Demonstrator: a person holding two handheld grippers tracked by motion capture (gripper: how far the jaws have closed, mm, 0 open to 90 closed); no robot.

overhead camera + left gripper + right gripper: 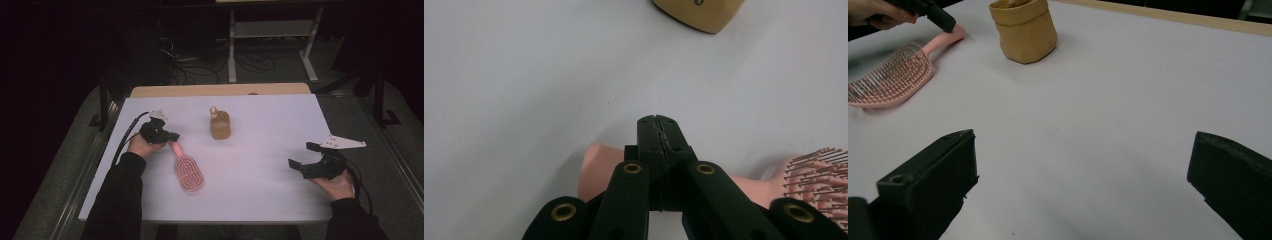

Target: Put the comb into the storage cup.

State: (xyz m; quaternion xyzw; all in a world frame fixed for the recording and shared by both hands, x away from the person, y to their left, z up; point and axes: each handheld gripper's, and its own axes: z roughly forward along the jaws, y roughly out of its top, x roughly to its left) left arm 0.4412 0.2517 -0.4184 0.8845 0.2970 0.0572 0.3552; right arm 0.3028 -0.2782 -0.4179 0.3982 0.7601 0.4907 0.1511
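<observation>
We see the left claw [173,136] closed tight, its jaws pressed together over the handle of the pink hairbrush [187,170], which lies flat on the white table [265,130] with its bristles up; in the left gripper view the handle [596,167] runs under the closed jaws. Whether they actually pinch it, we cannot tell. A tan pouch [220,125] stands just beyond the brush. Our right claw [302,155] rests well apart near the table's right edge, jaws wide open and holding nothing.
</observation>
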